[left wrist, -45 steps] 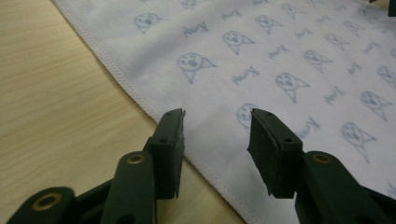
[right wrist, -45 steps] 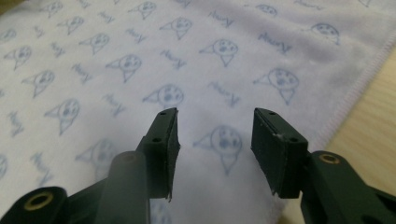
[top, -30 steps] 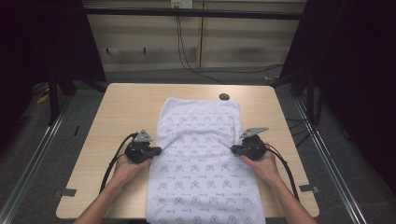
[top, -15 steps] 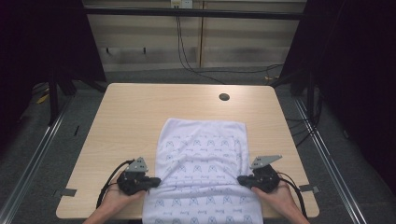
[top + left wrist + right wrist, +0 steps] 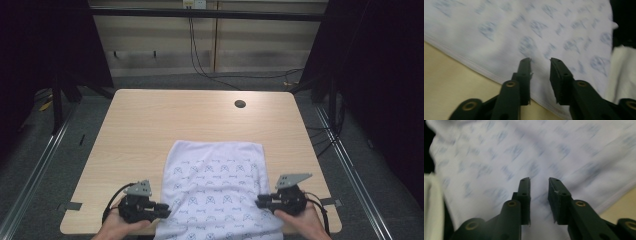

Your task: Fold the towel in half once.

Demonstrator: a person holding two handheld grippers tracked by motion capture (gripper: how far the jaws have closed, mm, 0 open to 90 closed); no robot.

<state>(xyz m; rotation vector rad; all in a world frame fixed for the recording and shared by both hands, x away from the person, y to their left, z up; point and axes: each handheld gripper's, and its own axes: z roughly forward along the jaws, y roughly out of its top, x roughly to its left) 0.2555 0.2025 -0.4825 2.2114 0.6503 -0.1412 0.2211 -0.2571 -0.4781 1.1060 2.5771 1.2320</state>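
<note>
A white cloth (image 5: 215, 180) with a pale blue print lies flat on the near half of the wooden table (image 5: 150, 125), and its front end runs over the table's near edge. My left gripper (image 5: 166, 209) grips the cloth's left edge near the front, jaws pointing inward. My right gripper (image 5: 258, 202) grips the right edge opposite. In the left gripper view the jaws (image 5: 540, 61) stand a narrow gap apart over the cloth's (image 5: 499, 30) layered edge. The right gripper view shows the same narrow gap (image 5: 539, 180) over blurred cloth (image 5: 499, 152).
A dark round cable hole (image 5: 240, 104) sits near the table's far edge. Bare tabletop lies beyond and to both sides of the cloth. Dark curtains and metal rails flank the table. Cables trail on the floor behind it.
Both grippers have drawn back toward the person's side, and the cloth has slid with them from the table's middle to its front, now overhanging the near edge.
</note>
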